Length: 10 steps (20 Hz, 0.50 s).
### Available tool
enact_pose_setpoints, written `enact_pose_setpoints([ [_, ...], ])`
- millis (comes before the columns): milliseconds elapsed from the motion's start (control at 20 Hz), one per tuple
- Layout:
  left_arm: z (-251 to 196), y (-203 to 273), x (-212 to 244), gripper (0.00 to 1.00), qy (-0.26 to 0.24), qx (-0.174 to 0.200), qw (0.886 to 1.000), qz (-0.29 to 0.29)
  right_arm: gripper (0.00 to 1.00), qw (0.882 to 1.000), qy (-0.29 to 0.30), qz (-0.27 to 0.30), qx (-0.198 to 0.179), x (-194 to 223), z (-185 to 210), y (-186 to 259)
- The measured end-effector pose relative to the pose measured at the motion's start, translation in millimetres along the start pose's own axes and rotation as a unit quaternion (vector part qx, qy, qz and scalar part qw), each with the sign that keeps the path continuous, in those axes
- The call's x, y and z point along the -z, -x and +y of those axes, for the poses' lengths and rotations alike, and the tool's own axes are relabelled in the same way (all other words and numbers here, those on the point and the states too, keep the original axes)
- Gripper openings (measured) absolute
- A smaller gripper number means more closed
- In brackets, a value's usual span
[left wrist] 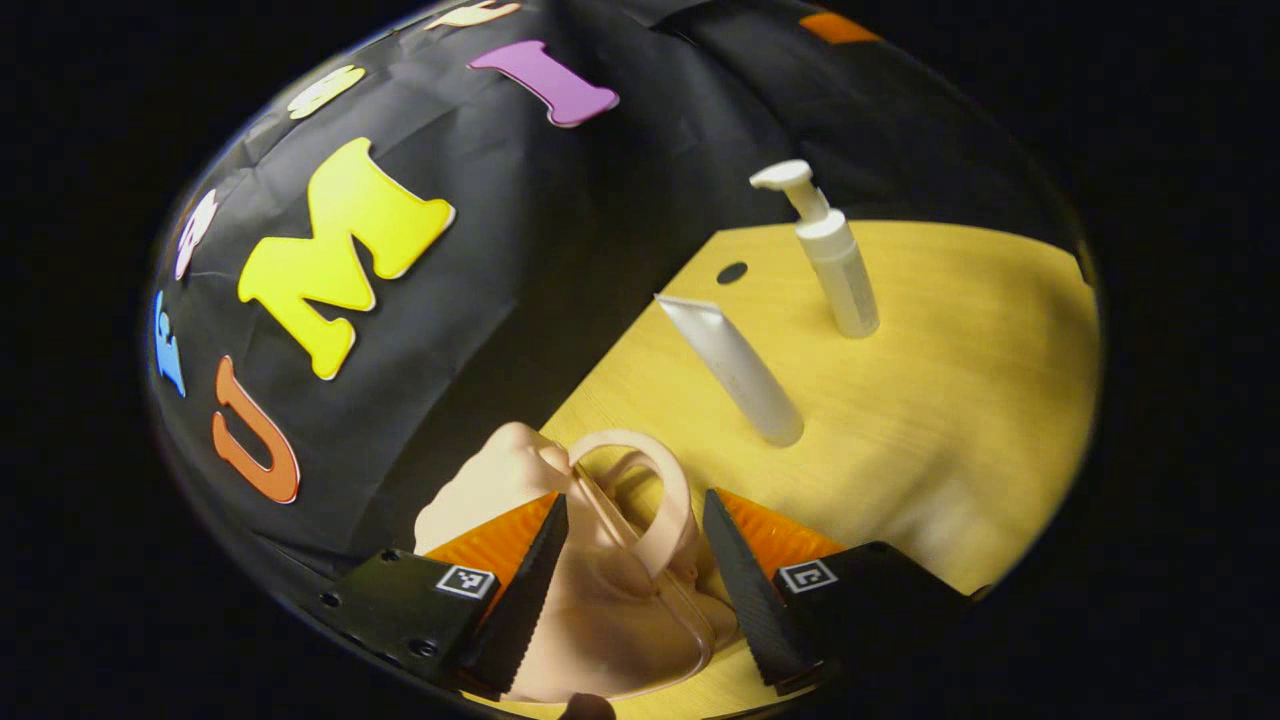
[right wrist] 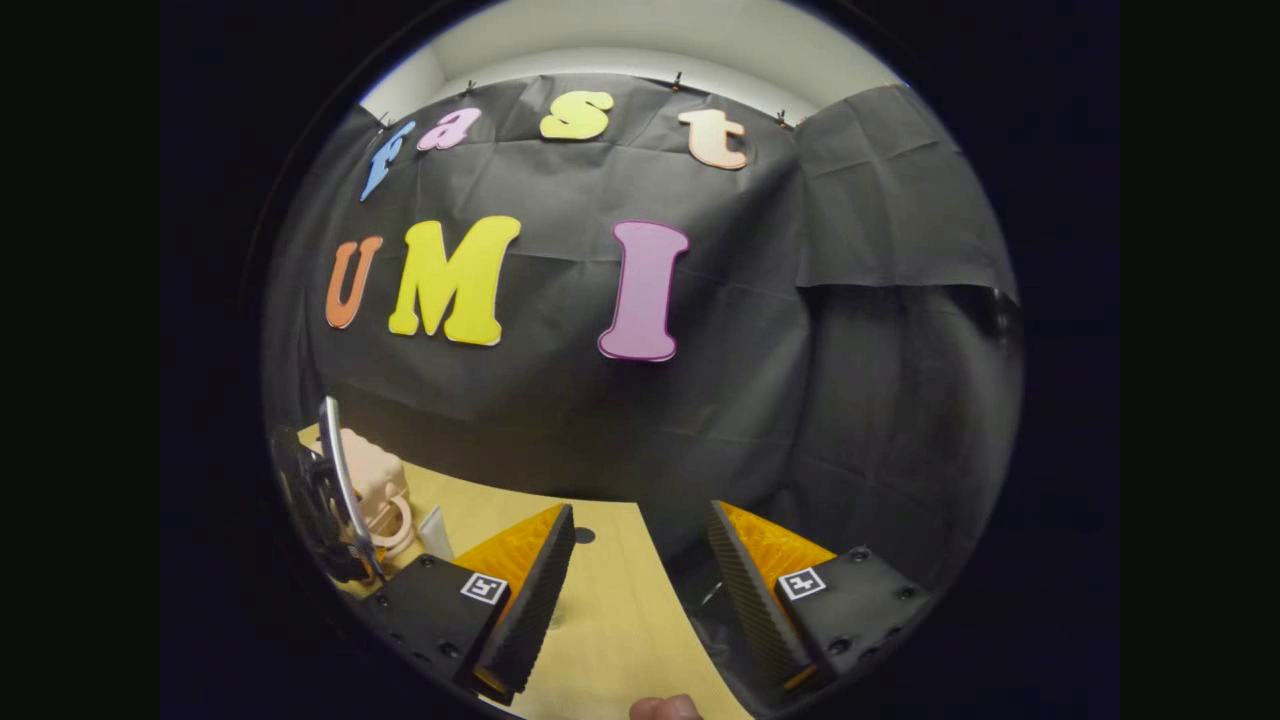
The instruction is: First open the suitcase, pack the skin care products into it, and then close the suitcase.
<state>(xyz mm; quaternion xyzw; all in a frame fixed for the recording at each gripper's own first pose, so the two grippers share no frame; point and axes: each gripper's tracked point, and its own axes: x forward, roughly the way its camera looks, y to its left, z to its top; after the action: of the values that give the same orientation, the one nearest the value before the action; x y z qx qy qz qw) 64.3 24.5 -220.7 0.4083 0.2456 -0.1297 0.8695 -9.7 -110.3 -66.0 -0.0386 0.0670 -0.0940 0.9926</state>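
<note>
Suitcase (left wrist: pixel 600 590): one, small, peach-pink, on wooden table (left wrist: pixel 930 420) at wall-side edge, loop handle (left wrist: pixel 655 490) between left gripper (left wrist: pixel 635 530) fingers; jaws spread, not pressing. Skin care products: two. White tube (left wrist: pixel 735 370) lying flat; white pump bottle (left wrist: pixel 830 255) upright, just beyond. Labels unreadable. Right gripper (right wrist: pixel 640 570) spread, holding nothing, above table edge.

I see a black cloth wall (right wrist: pixel 700 400) rising behind the yellow wooden table (left wrist: pixel 950 400), a pale ceiling (right wrist: pixel 650 40) above the cloth.
</note>
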Motion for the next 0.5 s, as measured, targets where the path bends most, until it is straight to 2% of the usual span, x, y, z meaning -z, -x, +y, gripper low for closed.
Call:
enact_pose_setpoints([
  [150, -0.3, -13.7, 6.8, 0.78, -0.024, 0.002, 1.0, 0.02, 0.8, 1.0, 0.001, 0.008, 0.003, 5.5, -4.0, -2.7],
  [200, -3.8, -18.0, 8.2, 0.77, -0.03, 0.008, 0.999, 0.026, 0.8, 1.0, 0.001, 0.008, 0.004, 4.5, -4.2, -3.4],
  [250, -5.5, -20.1, 10.4, 0.67, -0.037, 0.011, 0.999, 0.035, 0.8, 1.0, 0.0, 0.006, 0.004, 4.0, -5.5, -4.2],
  [400, -8.4, -26.6, 13.7, 0.55, -0.058, 0.023, 0.997, 0.051, 0.8, 1.0, -0.001, 0.0, 0.01, 0.0, -7.6, -4.0],
  [500, -12.6, -27.0, 17.2, 0.35, -0.073, 0.033, 0.994, 0.072, 0.78, 1.0, -0.004, 0.0, 0.015, 2.5, -10.8, -2.5],
])
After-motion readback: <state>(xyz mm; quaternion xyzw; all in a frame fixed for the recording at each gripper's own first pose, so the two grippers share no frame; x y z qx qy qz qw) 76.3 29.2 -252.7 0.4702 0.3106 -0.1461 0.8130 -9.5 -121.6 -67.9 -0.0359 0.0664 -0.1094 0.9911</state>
